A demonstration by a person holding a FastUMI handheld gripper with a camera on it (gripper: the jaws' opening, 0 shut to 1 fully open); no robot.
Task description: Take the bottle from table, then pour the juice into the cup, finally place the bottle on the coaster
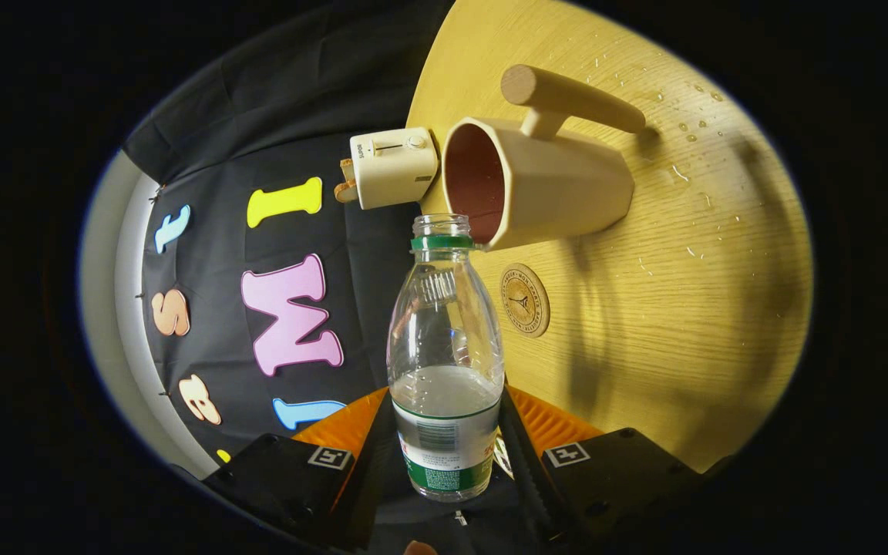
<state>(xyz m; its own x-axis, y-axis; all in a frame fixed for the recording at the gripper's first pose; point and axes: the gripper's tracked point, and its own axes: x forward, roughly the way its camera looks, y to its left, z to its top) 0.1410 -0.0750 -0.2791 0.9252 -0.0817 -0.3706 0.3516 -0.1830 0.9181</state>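
My gripper (444,432) is shut on a clear plastic bottle (444,362) with a green neck ring and no cap; both fingers press on its labelled lower part. The whole view is rolled sideways, so the bottle is tilted over. Liquid fills roughly its lower third. The bottle's open mouth sits right at the rim of the beige cup (536,185), which has a dark reddish inside and a long round handle. A round wooden coaster (525,300) lies on the table just beyond the bottle's shoulder, below the cup.
A light wooden round table (683,308) carries scattered water drops near the cup's handle. A cream toaster-like box (392,167) stands at the table's edge beside the cup.
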